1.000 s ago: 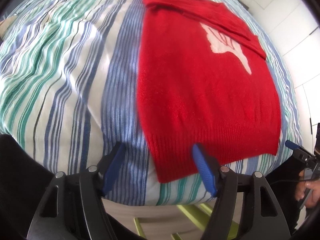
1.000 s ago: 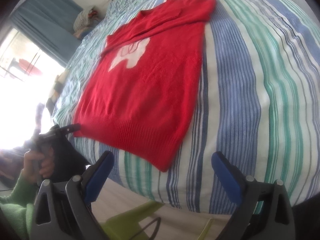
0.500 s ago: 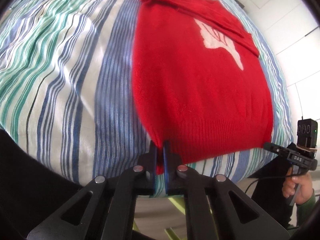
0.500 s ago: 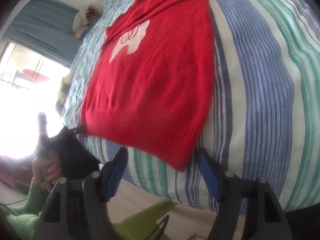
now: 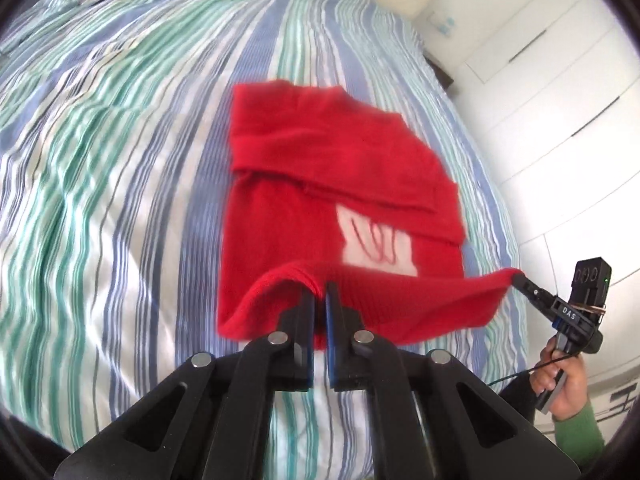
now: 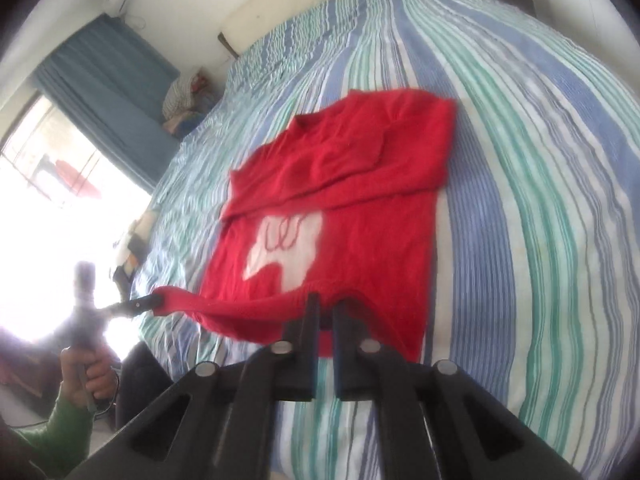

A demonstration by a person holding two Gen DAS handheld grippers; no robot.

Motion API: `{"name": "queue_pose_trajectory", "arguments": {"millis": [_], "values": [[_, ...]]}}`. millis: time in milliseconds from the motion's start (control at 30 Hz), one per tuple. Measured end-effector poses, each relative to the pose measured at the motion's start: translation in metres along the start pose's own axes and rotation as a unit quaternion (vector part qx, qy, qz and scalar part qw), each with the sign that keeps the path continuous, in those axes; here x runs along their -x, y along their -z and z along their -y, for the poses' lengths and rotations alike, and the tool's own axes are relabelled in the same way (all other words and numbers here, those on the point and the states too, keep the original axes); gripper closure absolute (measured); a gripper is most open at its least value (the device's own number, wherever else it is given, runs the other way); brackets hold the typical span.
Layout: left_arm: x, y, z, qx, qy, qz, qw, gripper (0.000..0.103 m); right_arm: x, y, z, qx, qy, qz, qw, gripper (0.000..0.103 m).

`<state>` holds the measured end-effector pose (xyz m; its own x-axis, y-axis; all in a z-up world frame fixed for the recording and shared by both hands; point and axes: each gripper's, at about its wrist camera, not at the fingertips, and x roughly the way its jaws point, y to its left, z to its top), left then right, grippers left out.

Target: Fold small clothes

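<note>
Striped bedspread (image 5: 120,200) carries my red sweater (image 5: 340,184) mid-bed. My left gripper (image 5: 319,300) and right gripper (image 6: 325,308), the latter marked "DAS", each pinch its hem, lifted off the bedspread; blue curtain (image 6: 104,80) behind.

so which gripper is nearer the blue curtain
left: the left gripper holds the sweater hem on the blue curtain side, the right gripper holds it further across the bed
</note>
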<state>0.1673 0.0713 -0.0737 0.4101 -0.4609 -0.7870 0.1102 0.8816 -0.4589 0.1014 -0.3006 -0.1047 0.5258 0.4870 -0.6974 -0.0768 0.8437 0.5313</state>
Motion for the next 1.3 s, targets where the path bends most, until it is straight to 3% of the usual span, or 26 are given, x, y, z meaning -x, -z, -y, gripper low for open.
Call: {"name": "queue_pose_trajectory", "arguments": {"millis": [200,367,433,500,533,567,600,700,800,867,933,1000,1067,1133,1200,1300], "values": [[-0.071,-0.114,0.005,0.004,-0.044,0.013,0.9989,0.1,-0.054,-0.11,0.021,-0.009,0.017,0.04,0.999,0.098],[-0.122,-0.175,0.005,0.002,-0.091,0.021,0.9956,0.098,-0.111,-0.181,0.042,-0.023,0.046,0.038,0.998,0.098],[-0.143,-0.191,-0.003,0.022,-0.121,0.016,0.9923,0.086,-0.132,-0.198,0.05,-0.028,0.053,0.04,0.997,0.098],[-0.149,-0.193,-0.018,0.049,-0.146,0.011,0.988,0.051,-0.15,-0.206,0.06,-0.045,0.052,0.038,0.997,0.09],[-0.145,-0.193,-0.025,0.059,-0.146,0.019,0.9873,0.048,-0.155,-0.207,0.063,-0.053,0.063,0.039,0.996,0.084],[-0.141,-0.191,-0.03,0.068,-0.141,0.027,0.9874,0.046,-0.156,-0.206,0.066,-0.058,0.067,0.044,0.995,0.074],[-0.135,-0.188,-0.034,0.072,-0.126,0.034,0.9889,0.043,-0.154,-0.204,0.068,-0.063,0.066,0.05,0.995,0.072],[-0.114,-0.167,-0.033,0.043,-0.114,0.05,0.9912,0.031,-0.138,-0.189,0.064,-0.047,0.05,0.058,0.996,0.072],[-0.109,-0.137,-0.023,-0.017,-0.111,0.046,0.9925,0.014,-0.128,-0.16,0.041,0.027,0.038,0.028,0.999,0.072],[-0.127,-0.127,-0.021,-0.05,-0.153,0.024,0.9866,0.013,-0.127,-0.134,0.027,0.07,0.017,-0.002,0.997,0.069],[-0.147,-0.125,-0.04,-0.023,-0.192,-0.019,0.981,0.016,-0.135,-0.108,0.022,0.101,0.029,-0.039,0.994,0.059],[-0.139,-0.119,-0.056,0.035,-0.167,-0.02,0.9851,0.026,-0.141,-0.086,0.029,0.109,0.07,-0.063,0.99,0.058],[-0.112,-0.105,-0.054,0.056,-0.131,0.015,0.9897,0.023,-0.123,-0.072,0.032,0.09,0.077,-0.044,0.992,0.058],[-0.088,-0.081,-0.041,0.033,-0.119,0.036,0.9917,0.013,-0.092,-0.057,0.03,0.083,0.07,-0.011,0.994,0.053],[-0.073,-0.05,-0.026,-0.004,-0.12,0.045,0.9918,0.01,-0.067,-0.039,0.026,0.091,0.085,0.013,0.992,0.026],[-0.066,-0.002,-0.01,-0.054,-0.131,0.031,0.9894,0.009,-0.045,-0.005,0.027,0.097,0.117,0.028,0.988,0.021]]}}
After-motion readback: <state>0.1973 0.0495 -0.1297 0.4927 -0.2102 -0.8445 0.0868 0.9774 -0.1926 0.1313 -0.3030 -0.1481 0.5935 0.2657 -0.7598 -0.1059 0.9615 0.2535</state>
